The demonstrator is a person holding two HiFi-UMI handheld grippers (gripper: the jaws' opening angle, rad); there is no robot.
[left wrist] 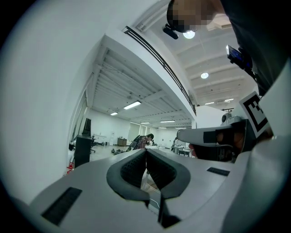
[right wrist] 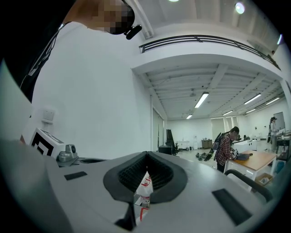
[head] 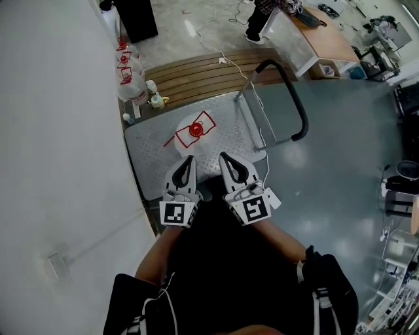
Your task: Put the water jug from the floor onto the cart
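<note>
The water jug [head: 195, 129], clear with a red cap and red handle, stands upright on the cart's grey metal deck [head: 150, 154], seen from above. My left gripper [head: 190, 159] and right gripper [head: 223, 156] hover side by side over the deck's near edge, just short of the jug and apart from it. Both are shut with nothing held. The left gripper [left wrist: 146, 151] shows its tips together in its own view. The right gripper [right wrist: 147, 154] does too, and a jug [right wrist: 144, 189] with red print shows through the slit below the tips.
The cart's black push handle [head: 298, 108] rises at its right side. Spare jugs [head: 129, 77] line the white wall on the left. A wooden pallet [head: 196, 73] lies beyond the cart. A person [head: 262, 16] stands at a desk [head: 330, 39] far off.
</note>
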